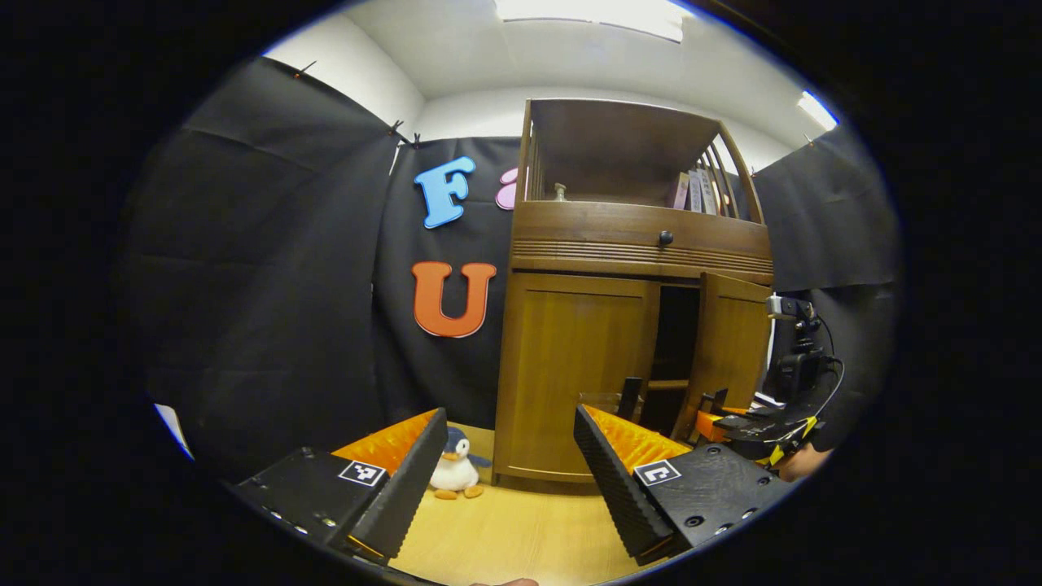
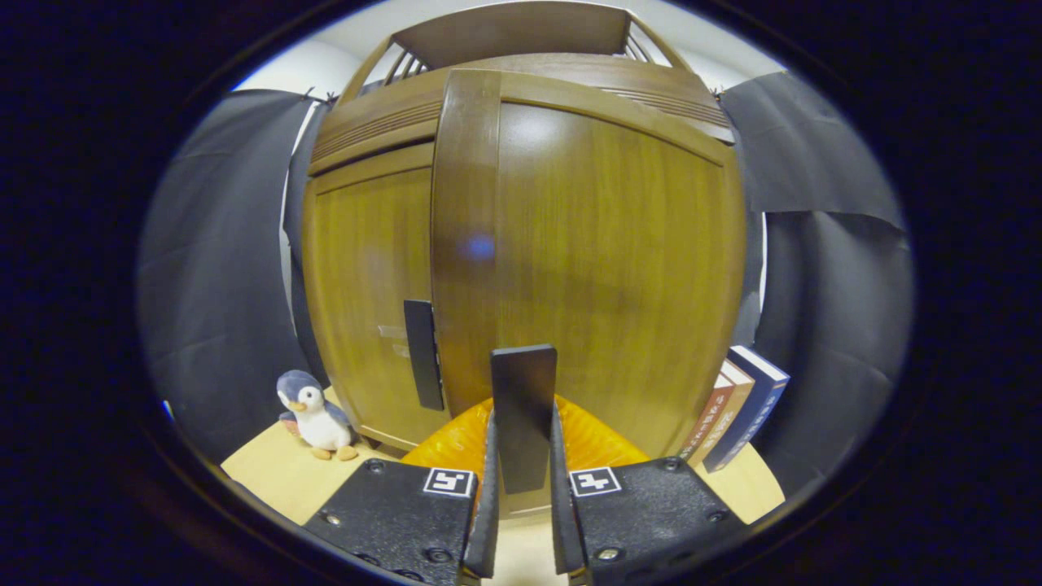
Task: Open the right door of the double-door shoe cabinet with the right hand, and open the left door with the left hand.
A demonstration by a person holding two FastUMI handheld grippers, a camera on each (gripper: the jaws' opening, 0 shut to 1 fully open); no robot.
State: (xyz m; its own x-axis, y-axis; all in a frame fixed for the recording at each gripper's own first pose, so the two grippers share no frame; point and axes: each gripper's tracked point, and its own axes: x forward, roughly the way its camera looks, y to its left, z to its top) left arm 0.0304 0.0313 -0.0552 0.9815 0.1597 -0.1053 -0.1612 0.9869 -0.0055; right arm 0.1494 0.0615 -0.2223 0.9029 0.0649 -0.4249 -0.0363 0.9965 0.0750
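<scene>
The wooden shoe cabinet [image 1: 635, 244] stands ahead in the left gripper view. Its left door [image 1: 570, 366] is closed, with a dark vertical handle [image 1: 629, 397] near its inner edge. The right door [image 1: 733, 342] is swung partly outward, leaving a dark gap beside it. My left gripper [image 1: 510, 413] is open and empty, well short of the cabinet. In the right gripper view, my right gripper [image 2: 523, 431] is shut on the right door's handle [image 2: 523, 391], close against the right door [image 2: 602, 268]. The left door [image 2: 374, 301] and its handle [image 2: 423, 354] sit to the left. The right gripper [image 1: 720, 411] also shows at the open door.
A small penguin plush [image 1: 456, 476] sits on the wooden floor [image 1: 521, 529] by the cabinet's left corner, also seen as the penguin [image 2: 313, 415]. Books [image 2: 741, 419] lean against the cabinet's right side. A drawer knob [image 1: 665, 238] and open shelf top the cabinet.
</scene>
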